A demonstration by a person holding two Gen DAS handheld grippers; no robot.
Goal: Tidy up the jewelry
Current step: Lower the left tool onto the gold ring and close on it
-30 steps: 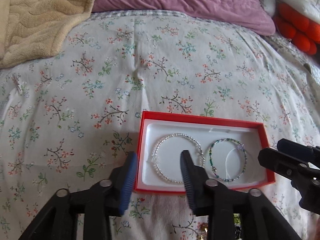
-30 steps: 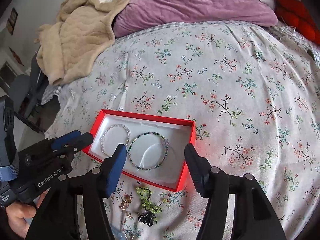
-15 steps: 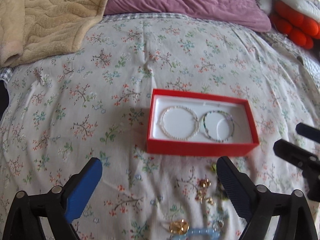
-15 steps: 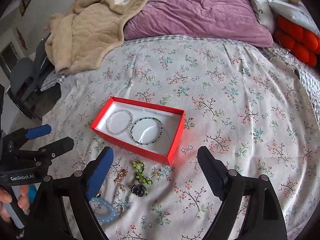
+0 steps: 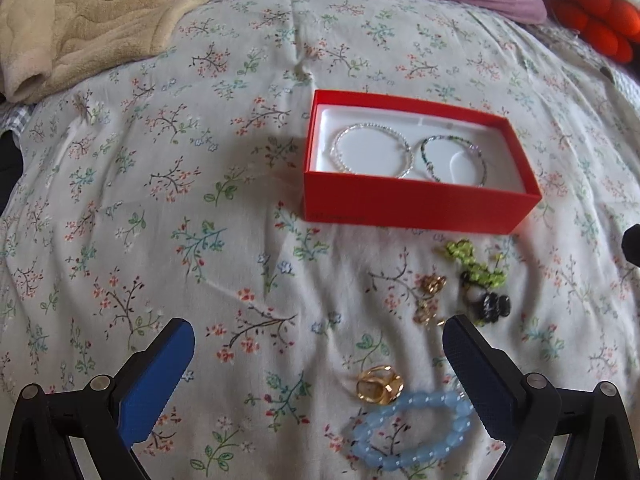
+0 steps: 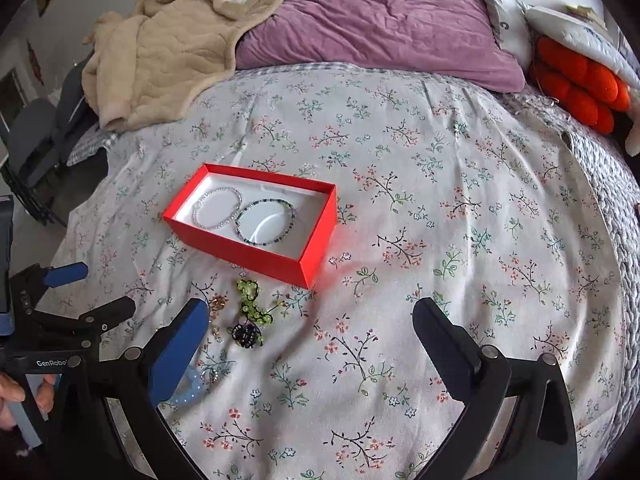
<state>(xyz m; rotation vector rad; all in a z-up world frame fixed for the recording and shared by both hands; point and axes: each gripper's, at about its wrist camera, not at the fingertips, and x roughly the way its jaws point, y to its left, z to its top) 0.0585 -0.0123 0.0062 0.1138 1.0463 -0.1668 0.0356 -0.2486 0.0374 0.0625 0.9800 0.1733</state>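
A red box (image 5: pixel 420 202) lies on the floral bedsheet, holding a silver bead bracelet (image 5: pixel 339 158) and a dark green bead bracelet (image 5: pixel 426 160). In front of it lie gold earrings (image 5: pixel 432 286), a green bead piece (image 5: pixel 476 268), a black bead piece (image 5: pixel 494 304), a gold ring (image 5: pixel 378 386) and a light blue bracelet (image 5: pixel 424 398). My left gripper (image 5: pixel 318 328) hovers near these, its jaws opening wide with nothing gripped. My right gripper (image 6: pixel 311 308) is also opening and holds nothing, short of the box (image 6: pixel 248 254), beside the left gripper (image 6: pixel 100 288).
A beige blanket (image 6: pixel 160 52) and a purple pillow (image 6: pixel 380 28) lie at the head of the bed. An orange cushion (image 6: pixel 576 80) sits far right. A chair (image 6: pixel 32 140) stands past the bed's left edge. A hand (image 6: pixel 8 396) holds the left gripper.
Both grippers have drawn back from over the box and spread their jaws wide. The two bracelets stay in the box, and the loose jewellery has come into view.
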